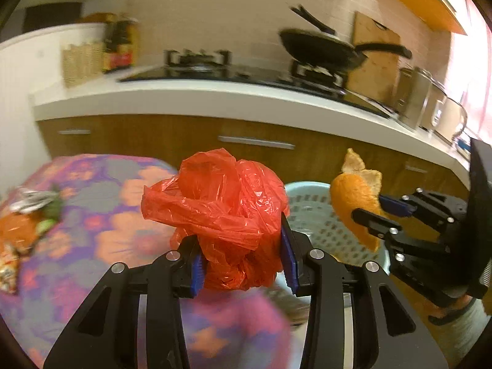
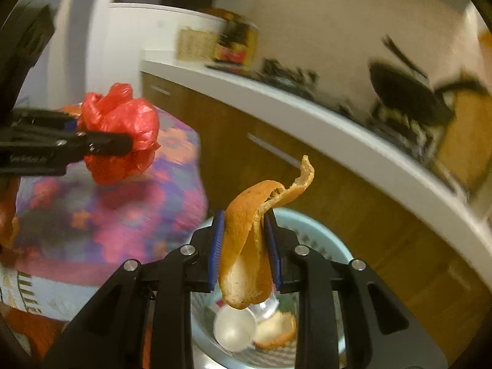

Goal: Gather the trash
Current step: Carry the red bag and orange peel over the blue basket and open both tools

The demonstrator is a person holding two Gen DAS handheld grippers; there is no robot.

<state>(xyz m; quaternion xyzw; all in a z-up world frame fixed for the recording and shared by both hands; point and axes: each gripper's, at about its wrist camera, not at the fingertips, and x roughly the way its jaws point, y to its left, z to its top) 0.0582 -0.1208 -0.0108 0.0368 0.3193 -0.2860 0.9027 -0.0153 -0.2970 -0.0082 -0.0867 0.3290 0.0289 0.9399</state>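
Note:
My left gripper (image 1: 243, 252) is shut on a crumpled red plastic bag (image 1: 221, 212), held in the air over the edge of the flowered table (image 1: 101, 221). It also shows in the right wrist view (image 2: 123, 141). My right gripper (image 2: 244, 246) is shut on an orange peel (image 2: 246, 246) and holds it above the pale blue perforated bin (image 2: 341, 255). The peel (image 1: 353, 196) and the bin (image 1: 310, 212) also show in the left wrist view. In the bin lie a clear plastic cup (image 2: 235, 327) and another peel (image 2: 276, 329).
More trash, a wrapper and scraps (image 1: 27, 215), lies at the table's left edge. Behind runs a white counter (image 1: 215, 98) over brown cabinets, with a gas hob, a black pan (image 1: 323, 49), jars and a wicker basket (image 1: 81, 61).

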